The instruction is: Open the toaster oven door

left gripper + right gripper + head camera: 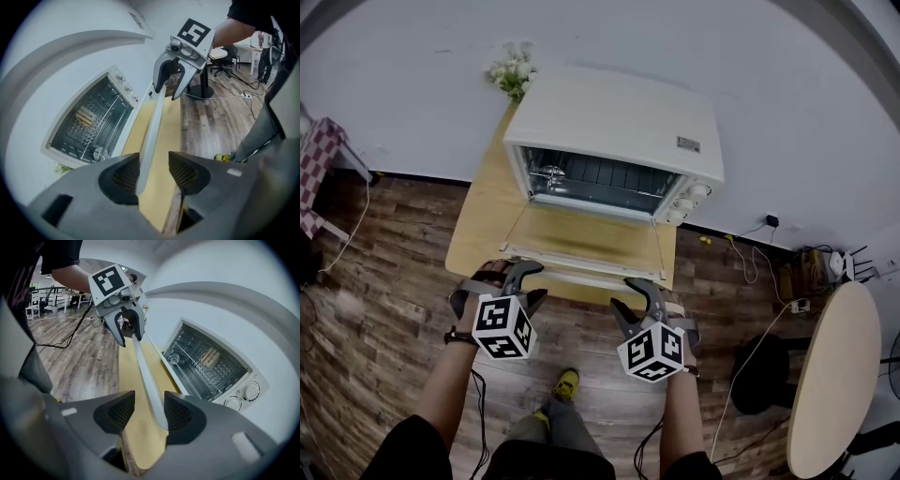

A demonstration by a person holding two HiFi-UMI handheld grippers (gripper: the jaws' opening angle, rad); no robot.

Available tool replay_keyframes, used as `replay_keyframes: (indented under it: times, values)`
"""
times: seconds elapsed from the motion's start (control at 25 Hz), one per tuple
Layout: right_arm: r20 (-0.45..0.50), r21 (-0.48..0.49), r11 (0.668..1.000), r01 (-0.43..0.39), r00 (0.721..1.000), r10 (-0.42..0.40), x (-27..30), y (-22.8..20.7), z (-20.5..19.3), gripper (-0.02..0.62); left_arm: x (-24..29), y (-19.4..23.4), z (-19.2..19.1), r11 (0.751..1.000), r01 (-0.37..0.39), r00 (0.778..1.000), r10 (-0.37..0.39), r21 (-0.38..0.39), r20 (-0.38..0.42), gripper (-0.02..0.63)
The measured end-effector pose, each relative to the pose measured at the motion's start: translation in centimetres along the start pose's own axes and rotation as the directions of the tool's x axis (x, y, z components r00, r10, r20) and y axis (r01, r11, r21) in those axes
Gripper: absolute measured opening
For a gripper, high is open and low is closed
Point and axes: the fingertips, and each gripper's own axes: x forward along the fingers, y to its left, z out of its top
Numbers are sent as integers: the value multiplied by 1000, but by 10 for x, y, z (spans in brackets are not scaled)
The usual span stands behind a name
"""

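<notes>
toaster oven door (586, 232), swung down flat at frame centre on wooden table (478, 225).
left gripper (153, 161) and right gripper (149, 401) at lower centre, both spread wide, door handle (152, 122) between each pair of jaws, clamped by neither.

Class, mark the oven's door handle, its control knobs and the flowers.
door handle (147, 377), right gripper view, middle of the bar
control knobs (684, 203), head view, the middle knob
flowers (512, 75), head view, the white blooms
</notes>
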Motion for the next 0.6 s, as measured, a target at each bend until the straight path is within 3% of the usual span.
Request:
replay_keyframes:
  times: [0.6]
  values:
    - [25,-9,997,76,997,-76,17,34,-21,224,23,-31,-16,997,-65,997,64,41,30,219]
